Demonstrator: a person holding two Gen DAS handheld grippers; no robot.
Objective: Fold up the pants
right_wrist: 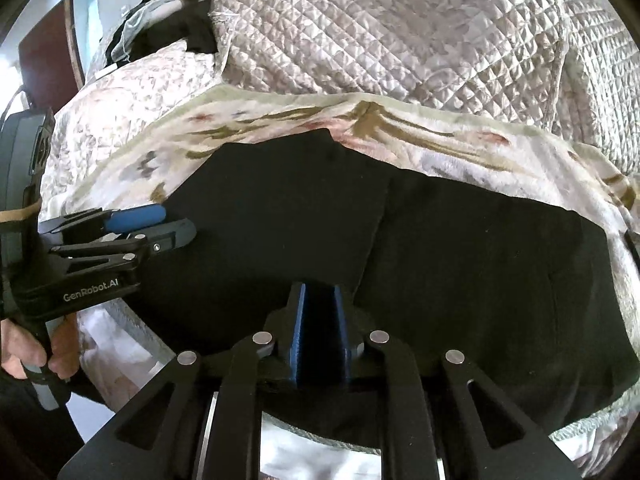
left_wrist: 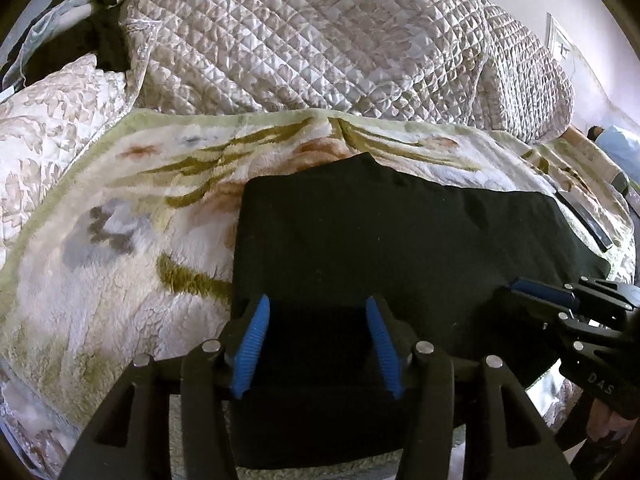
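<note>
Black pants (right_wrist: 440,248) spread across centre of frame, folded layer edge running diagonally down middle. Pants lie on fleecy floral blanket (right_wrist: 420,136), quilted bedspread (right_wrist: 380,32) heaped across top. Right gripper (right_wrist: 319,292) at lower centre, blue pads slightly apart, dark cloth behind them; contact unclear. Left gripper (right_wrist: 160,224) enters from left edge, blue pad uppermost, tips over pants' left edge. Hand (right_wrist: 28,348) grips its handle at lower left.
</note>
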